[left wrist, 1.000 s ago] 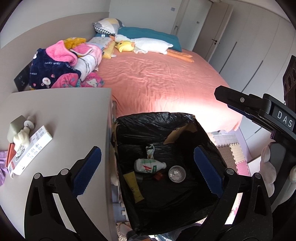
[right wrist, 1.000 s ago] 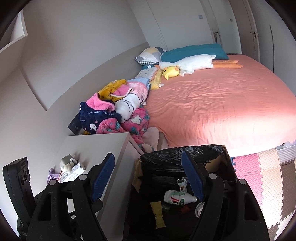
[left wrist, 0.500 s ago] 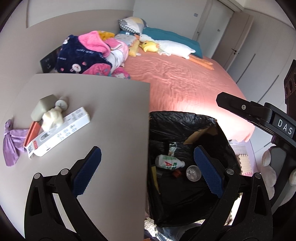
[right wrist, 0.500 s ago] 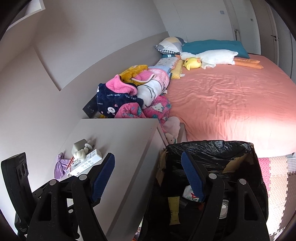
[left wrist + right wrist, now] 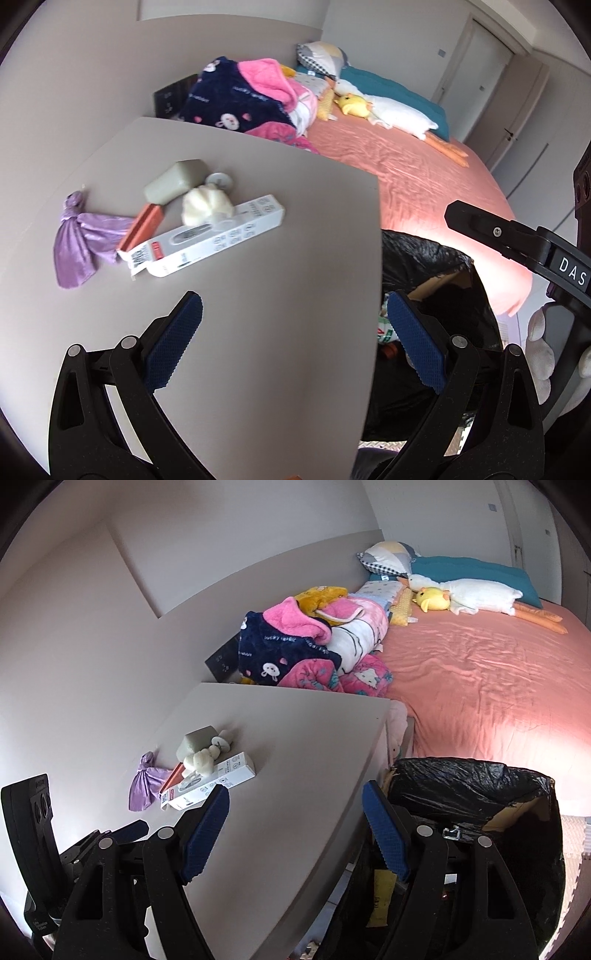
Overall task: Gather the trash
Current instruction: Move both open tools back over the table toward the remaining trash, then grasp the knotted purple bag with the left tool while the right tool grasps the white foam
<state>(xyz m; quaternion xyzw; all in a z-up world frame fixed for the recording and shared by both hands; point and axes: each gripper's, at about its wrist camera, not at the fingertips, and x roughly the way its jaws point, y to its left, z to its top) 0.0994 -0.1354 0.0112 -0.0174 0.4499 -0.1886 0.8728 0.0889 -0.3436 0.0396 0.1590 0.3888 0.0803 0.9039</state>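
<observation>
On the grey tabletop [image 5: 258, 295] lie a white carton [image 5: 210, 236], a crumpled white wad [image 5: 207, 205], a purple knotted bag [image 5: 81, 240], an orange flat piece [image 5: 142, 227], a grey-green block [image 5: 173, 181] and a small white cap [image 5: 219, 181]. The same pile shows in the right wrist view, with the carton [image 5: 210, 781] nearest. My left gripper [image 5: 291, 332] is open and empty above the table's near right part. My right gripper [image 5: 295, 830] is open and empty over the table edge. A black-lined bin [image 5: 476, 801] stands right of the table, with trash inside [image 5: 384, 328].
A pink bed [image 5: 480, 686] lies beyond the bin, with a heap of clothes [image 5: 314, 642] and plush toys [image 5: 461, 594] at its head. A dark panel [image 5: 223, 659] leans against the wall behind the table. Foam floor mats [image 5: 576, 834] show at right.
Both grippers have swung left, from above the bin to above the tabletop. The pile of trash on the table now lies closer and more central. Both stay open.
</observation>
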